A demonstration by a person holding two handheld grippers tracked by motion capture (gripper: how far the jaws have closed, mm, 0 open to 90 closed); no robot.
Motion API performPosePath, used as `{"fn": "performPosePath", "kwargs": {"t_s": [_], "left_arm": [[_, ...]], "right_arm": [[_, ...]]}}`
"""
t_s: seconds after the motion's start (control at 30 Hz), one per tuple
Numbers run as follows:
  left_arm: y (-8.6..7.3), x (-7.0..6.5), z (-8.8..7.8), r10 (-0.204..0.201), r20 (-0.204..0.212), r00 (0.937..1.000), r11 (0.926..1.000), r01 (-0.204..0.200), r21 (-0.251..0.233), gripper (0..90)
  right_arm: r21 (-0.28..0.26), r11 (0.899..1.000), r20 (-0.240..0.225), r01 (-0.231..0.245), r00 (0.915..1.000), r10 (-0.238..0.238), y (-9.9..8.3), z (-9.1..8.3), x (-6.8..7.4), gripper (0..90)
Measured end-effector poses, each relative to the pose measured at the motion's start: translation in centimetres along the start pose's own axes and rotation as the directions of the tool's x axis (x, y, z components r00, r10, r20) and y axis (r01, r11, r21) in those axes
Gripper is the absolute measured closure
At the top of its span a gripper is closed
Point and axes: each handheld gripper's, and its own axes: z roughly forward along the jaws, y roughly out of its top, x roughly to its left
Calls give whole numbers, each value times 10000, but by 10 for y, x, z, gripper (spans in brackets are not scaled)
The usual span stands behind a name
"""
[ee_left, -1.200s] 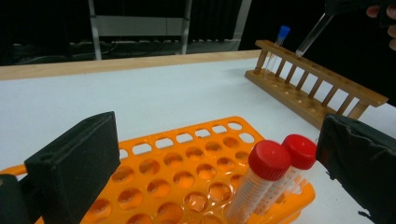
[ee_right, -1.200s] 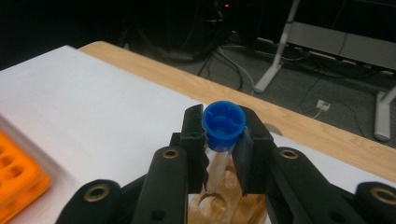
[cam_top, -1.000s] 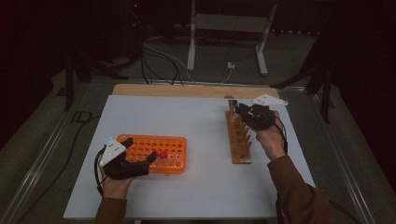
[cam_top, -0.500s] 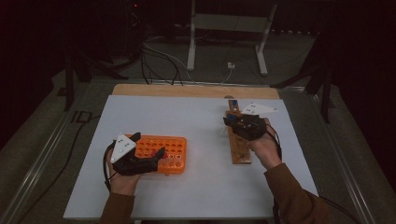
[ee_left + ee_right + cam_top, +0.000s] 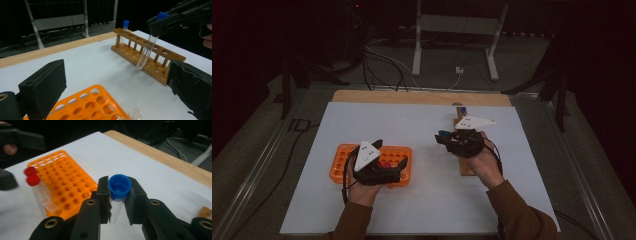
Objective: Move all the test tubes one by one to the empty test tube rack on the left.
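A clear test tube [image 5: 117,206] with a ribbed blue cap [image 5: 119,185] is clamped upright by the right gripper [image 5: 117,195]; the left gripper [image 5: 117,85] is held released.

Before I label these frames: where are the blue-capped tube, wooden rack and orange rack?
blue-capped tube [image 5: 119,185], right gripper view, its cap.
wooden rack [image 5: 150,64], left gripper view, front rail.
orange rack [image 5: 343,158], high view, left end.
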Motion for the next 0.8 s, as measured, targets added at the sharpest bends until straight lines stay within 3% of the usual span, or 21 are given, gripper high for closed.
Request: {"fn": "performPosePath", "kwargs": {"t_s": [0.47,0.63,0.8], "left_arm": [[4,-23,20,327,585,9978,9987,-350,380,91],[5,-30,26,397,784,9961,9981,-432,440,233],[6,-34,32,480,1179,9919,9966,-554,604,499]], "right_arm": [[-151,9998,-1110,-163,9937,146,8,7,27,757],[-145,9999,-1425,-64,9898,42,10,8,36,756],[-143,9999,-1680,-40,9858,15,11,10,42,756]]}}
